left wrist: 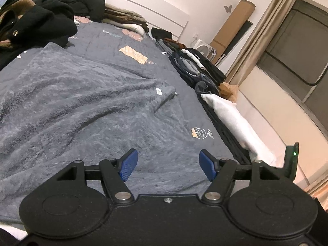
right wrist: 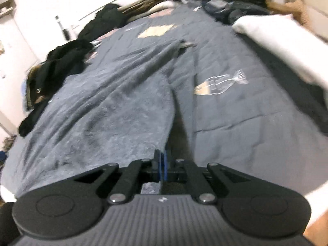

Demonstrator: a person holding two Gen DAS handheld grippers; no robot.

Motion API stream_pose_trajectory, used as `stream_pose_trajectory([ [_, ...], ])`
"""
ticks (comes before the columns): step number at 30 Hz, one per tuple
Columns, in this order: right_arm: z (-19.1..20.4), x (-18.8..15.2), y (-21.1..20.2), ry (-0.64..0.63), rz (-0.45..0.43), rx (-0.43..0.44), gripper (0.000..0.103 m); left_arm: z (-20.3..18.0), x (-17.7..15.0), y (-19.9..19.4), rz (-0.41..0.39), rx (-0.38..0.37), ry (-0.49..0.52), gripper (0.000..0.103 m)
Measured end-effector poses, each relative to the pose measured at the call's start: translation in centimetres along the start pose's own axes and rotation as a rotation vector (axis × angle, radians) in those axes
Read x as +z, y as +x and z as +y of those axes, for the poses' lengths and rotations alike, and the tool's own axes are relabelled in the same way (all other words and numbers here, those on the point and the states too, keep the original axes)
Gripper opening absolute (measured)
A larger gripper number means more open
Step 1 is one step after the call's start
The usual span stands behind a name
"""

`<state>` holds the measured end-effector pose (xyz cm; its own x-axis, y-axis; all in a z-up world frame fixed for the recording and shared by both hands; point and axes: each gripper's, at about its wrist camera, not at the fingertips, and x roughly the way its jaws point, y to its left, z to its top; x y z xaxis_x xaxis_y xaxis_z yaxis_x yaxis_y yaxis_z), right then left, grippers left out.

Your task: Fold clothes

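Dim indoor light, fisheye-bent edges, right wrist view motion-blurred, left sharp

I've got the fleece blanket (left wrist: 78,102) spread on the bed (left wrist: 114,41), a heap of coats (left wrist: 41,20) at its far left corner, folded clothes (left wrist: 194,65) lining its right edge.

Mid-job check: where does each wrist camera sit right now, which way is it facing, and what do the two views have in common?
Left wrist: sits behind the open left gripper, low over the fluffy grey-blue garment, looking up the bed towards the white headboard; only blue pads and black linkage show.
Right wrist: behind the right gripper, shut on that garment's edge, facing the same way; motion-blurred.
Shared: the garment, the fish print on the quilted grey bedspread, the black jacket pile.
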<state>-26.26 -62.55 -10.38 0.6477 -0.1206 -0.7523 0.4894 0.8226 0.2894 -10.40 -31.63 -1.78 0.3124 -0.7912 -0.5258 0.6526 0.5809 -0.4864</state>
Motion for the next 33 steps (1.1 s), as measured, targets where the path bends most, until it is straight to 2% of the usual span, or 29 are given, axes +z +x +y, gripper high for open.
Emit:
stream_pose_trajectory([
  [5,-0.3,-0.8,2.6,-0.053,0.107,-0.084,0.004,-0.1,-0.4,-0.2,0.000,-0.014,0.007,0.066],
  [7,0.0,-0.5,3.3,-0.084,0.124,-0.126,0.006,0.0,-0.4,-0.3,-0.001,-0.015,0.006,0.066],
  [8,0.0,0.1,3.3,-0.075,0.119,-0.129,0.007,0.1,-0.4,-0.4,-0.003,-0.016,0.006,0.066],
  [10,0.0,1.8,2.6,-0.050,0.055,-0.095,0.011,0.4,-0.4,-0.5,-0.006,-0.016,0.002,0.067],
  [12,0.5,3.7,2.3,-0.065,-0.005,-0.070,0.027,0.9,-0.3,-0.6,-0.009,-0.015,-0.013,0.067],
  [14,1.3,6.0,2.8,-0.100,-0.041,-0.061,0.036,1.4,-0.1,-0.5,-0.011,-0.014,-0.027,0.067],
  [19,2.7,11.4,7.4,-0.135,-0.062,-0.013,0.037,2.4,0.5,0.2,-0.002,0.007,-0.029,0.067],
  [23,2.2,14.0,12.4,-0.152,-0.010,-0.023,0.037,3.2,1.2,0.8,0.010,0.022,-0.013,0.067],
  [31,0.7,14.5,19.1,-0.143,0.082,-0.065,0.037,5.0,2.0,1.8,0.032,0.052,-0.013,0.068],
  [33,0.5,14.5,20.2,-0.132,0.098,-0.072,0.033,5.3,2.1,2.0,0.037,0.057,-0.015,0.068],
])
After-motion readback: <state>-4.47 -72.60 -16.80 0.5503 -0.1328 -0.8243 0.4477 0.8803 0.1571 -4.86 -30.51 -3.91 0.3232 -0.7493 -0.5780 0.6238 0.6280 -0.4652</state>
